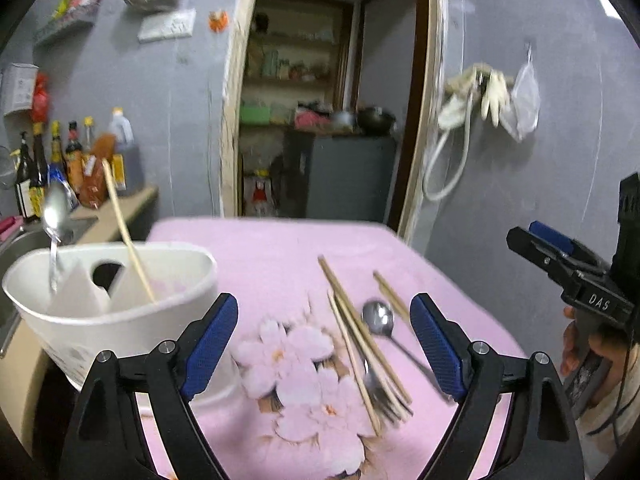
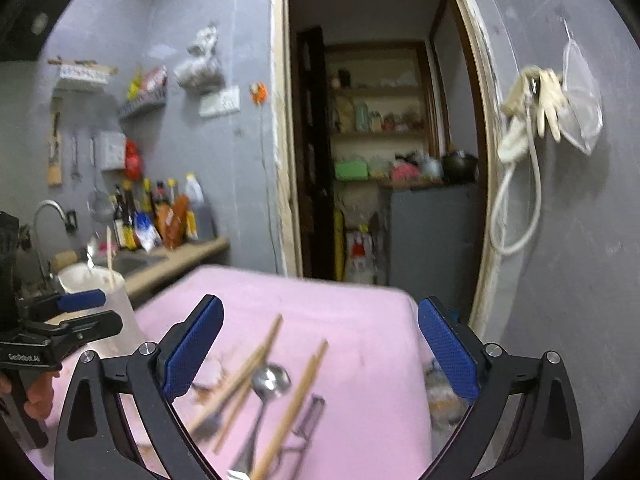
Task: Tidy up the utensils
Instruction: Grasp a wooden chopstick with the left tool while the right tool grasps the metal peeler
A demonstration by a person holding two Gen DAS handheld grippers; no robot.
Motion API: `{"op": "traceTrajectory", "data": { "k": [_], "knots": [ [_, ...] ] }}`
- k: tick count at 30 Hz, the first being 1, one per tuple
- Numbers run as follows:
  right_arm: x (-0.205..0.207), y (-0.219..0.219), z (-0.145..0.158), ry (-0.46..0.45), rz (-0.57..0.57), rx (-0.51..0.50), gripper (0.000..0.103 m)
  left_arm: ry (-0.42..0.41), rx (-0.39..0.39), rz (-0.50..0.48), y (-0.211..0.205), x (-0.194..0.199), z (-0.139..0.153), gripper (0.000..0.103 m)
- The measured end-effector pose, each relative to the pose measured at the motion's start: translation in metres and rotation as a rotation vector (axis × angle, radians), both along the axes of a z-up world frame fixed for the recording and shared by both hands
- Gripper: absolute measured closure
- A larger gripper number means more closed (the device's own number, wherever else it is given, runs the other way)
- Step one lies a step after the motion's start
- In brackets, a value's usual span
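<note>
A pink flowered cloth (image 1: 280, 264) covers the surface across the lower middle of both views. Behind it stand grey walls and an open doorway (image 1: 320, 100) onto shelves; at the left edge of the left wrist view a counter carries sauce bottles (image 1: 60, 160) beside a sink.

On the cloth, lower centre, lie loose wooden chopsticks (image 1: 360, 344), a metal spoon (image 1: 379, 318) and a fork (image 1: 374, 384) partly hidden under the chopsticks. In the right wrist view a dark peeler-like tool (image 2: 310, 416) lies with them, too blurred to name surely. A white utensil holder (image 1: 100, 312) at lower left already carries an upright spoon (image 1: 54, 216) and one chopstick (image 1: 124, 232); its base is cut off by the fingers.

The left hand-held gripper (image 1: 324, 344) has its blue pads spread wide, with nothing between them, angled down above the utensils. The right hand-held gripper (image 2: 320, 352) is likewise spread and empty, nearly level; a hand (image 1: 580, 344) grasps its handle at the right edge.
</note>
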State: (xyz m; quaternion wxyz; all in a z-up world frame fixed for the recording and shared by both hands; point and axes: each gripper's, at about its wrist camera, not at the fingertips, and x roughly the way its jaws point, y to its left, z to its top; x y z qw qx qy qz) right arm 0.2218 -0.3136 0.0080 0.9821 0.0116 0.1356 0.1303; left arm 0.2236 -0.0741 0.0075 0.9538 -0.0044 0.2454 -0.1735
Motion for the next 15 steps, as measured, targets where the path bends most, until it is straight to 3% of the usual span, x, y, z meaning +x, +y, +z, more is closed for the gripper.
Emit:
{"op": "traceTrajectory", "data": {
  "k": [4, 8, 15],
  "knots": [
    [0.012, -0.005, -0.018, 0.114, -0.015, -0.017, 0.008, 0.102, 0.054, -0.004, -0.011, 0.013, -0.02, 0.019],
    [0.023, -0.003, -0.038, 0.227, -0.011, -0.048, 0.023, 0.168, 0.107, -0.008, -0.019, 0.028, -0.037, 0.02],
    [0.036, 0.004, -0.056, 0.368, 0.027, -0.072, 0.043, 0.301, 0.137, -0.051, -0.031, 0.056, -0.06, 0.041]
  ]
}}
